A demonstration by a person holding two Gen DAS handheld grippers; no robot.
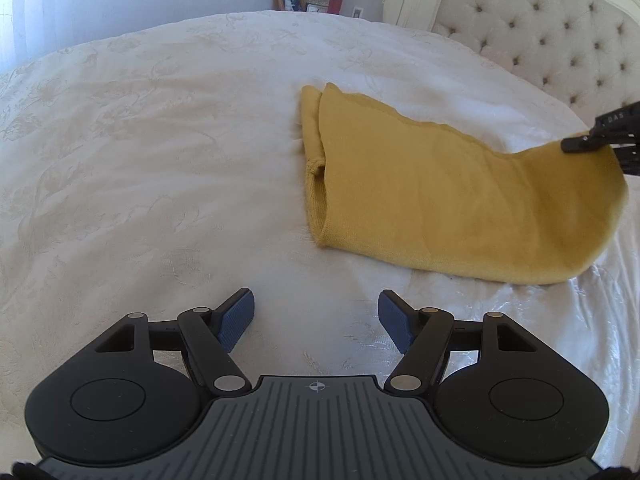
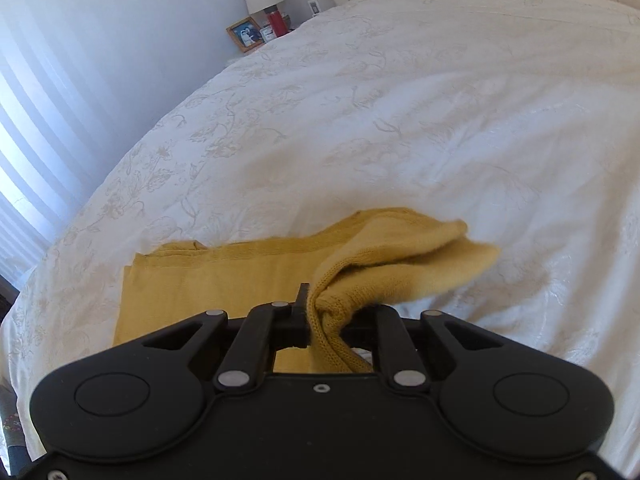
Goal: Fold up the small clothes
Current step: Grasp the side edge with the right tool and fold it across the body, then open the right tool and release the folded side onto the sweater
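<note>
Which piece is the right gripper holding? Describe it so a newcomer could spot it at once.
Start at the white bedspread below the tufted headboard. On it lies a mustard-yellow knit garment, partly folded. It is the only coloured cloth there, with one end lifted, pinched in the right gripper.

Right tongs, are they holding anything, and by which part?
Yes: the right tongs are shut on the yellow garment, pinching a bunched edge at one end and lifting it off the bed.
</note>
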